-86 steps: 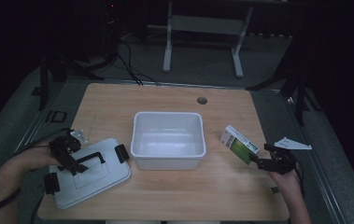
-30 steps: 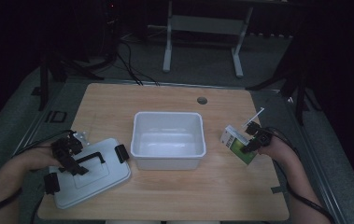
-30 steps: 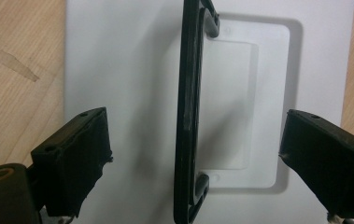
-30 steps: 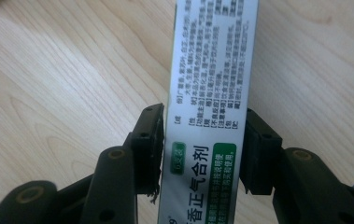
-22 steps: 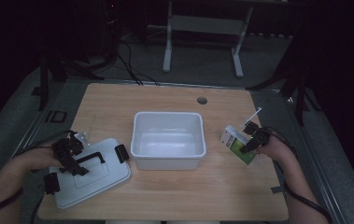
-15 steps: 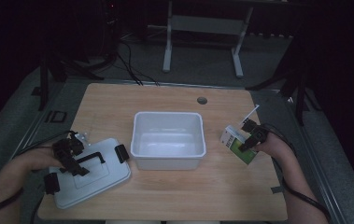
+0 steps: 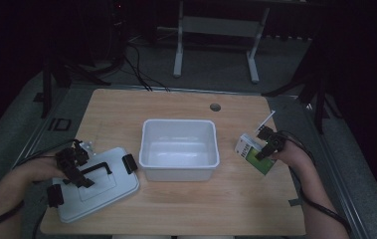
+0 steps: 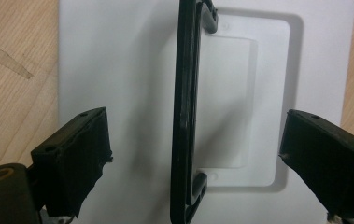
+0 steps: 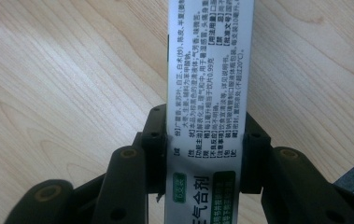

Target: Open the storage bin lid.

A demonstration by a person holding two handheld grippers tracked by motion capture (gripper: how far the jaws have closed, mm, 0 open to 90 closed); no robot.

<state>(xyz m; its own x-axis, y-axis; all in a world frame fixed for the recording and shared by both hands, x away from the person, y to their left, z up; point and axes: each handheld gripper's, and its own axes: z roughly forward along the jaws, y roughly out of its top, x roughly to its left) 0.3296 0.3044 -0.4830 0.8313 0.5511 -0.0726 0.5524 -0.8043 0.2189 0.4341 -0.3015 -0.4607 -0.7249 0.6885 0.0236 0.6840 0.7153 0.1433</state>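
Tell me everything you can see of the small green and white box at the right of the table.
The box is a slim carton, white with a green part, printed with dense small Chinese text; it looks like cardboard. It lies on the wooden table, to the right of the white bin and apart from it. The right claw is shut on its two narrow sides, jaws pressing either edge.

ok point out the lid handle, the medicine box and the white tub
lid handle (image 8: 184, 116), left gripper view, middle of the black bar
medicine box (image 9: 207, 60), right gripper view, its printed white face
white tub (image 7: 179, 122), high view, far rim
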